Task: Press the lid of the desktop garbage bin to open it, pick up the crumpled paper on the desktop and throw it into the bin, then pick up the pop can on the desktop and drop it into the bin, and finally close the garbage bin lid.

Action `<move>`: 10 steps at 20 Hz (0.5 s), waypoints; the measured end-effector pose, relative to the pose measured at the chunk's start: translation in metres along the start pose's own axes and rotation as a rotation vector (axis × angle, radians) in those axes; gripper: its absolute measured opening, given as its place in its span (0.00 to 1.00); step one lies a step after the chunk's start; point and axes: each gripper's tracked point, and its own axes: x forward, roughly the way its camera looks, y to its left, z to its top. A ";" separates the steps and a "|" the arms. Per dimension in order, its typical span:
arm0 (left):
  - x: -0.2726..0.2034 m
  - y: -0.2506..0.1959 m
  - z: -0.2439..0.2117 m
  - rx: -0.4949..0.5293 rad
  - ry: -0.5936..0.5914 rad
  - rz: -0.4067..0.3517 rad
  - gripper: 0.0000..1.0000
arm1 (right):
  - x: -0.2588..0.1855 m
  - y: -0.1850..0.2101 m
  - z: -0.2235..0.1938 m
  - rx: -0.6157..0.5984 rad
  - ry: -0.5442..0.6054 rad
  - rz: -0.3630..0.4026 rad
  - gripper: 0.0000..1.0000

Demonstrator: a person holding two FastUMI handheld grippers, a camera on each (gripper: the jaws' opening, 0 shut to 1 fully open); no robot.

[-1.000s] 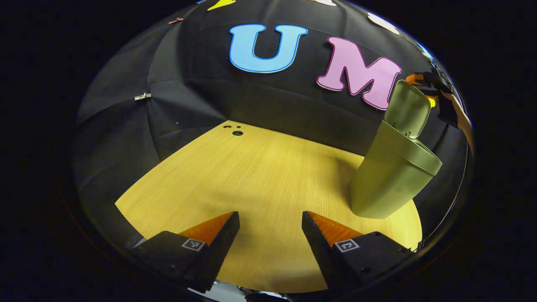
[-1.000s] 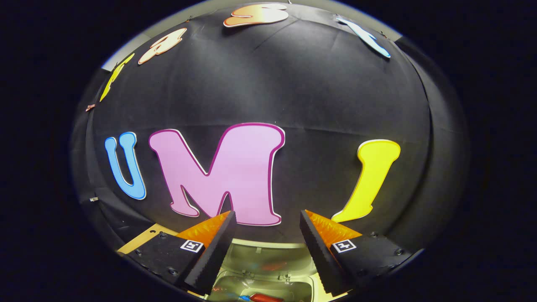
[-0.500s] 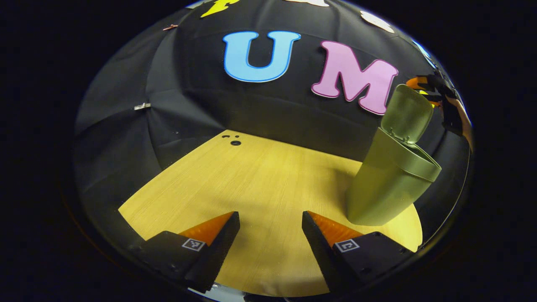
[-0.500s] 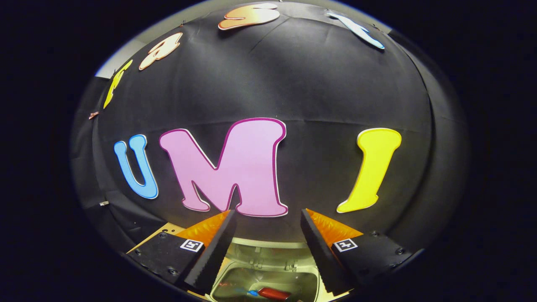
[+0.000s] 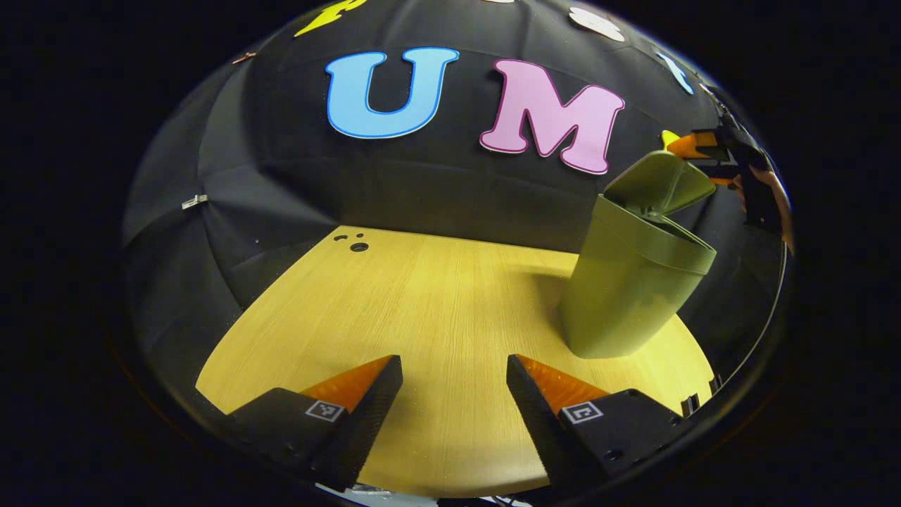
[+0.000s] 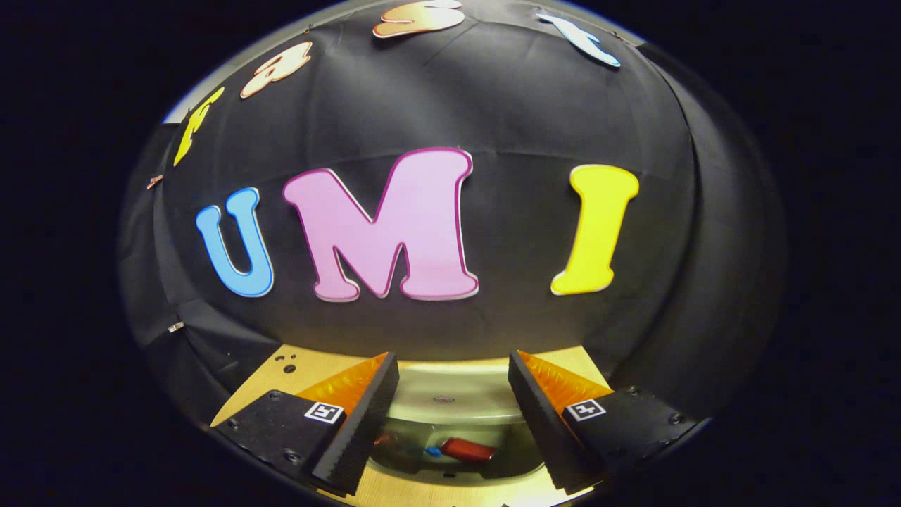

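One green bin (image 5: 633, 282), lid (image 5: 658, 184) half-raised, pop can (image 6: 467, 448) inside; both jaws spread.

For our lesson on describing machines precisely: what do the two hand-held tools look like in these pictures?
The left tool and the right tool match: two wedge-shaped fingers tapering forward, ridged along their inner faces, each mounted on a dark block with screws and a small square black-and-white marker.

The bin (image 5: 633, 282) is viewed from low and well apart in the left gripper view, from close above (image 6: 450, 422) in the right gripper view.
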 end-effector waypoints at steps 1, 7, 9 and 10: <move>-0.001 0.005 -0.003 0.014 0.006 -0.003 0.96 | -0.004 0.001 -0.012 0.015 0.023 -0.004 0.98; -0.011 0.029 -0.017 0.036 0.009 -0.020 0.96 | -0.021 0.005 -0.054 0.032 0.036 -0.048 0.99; -0.013 0.035 -0.021 0.022 0.014 -0.016 0.96 | -0.022 0.005 -0.068 -0.006 0.045 -0.064 1.00; -0.015 0.037 -0.022 0.012 0.011 -0.017 0.96 | -0.023 0.005 -0.074 -0.026 0.051 -0.073 1.00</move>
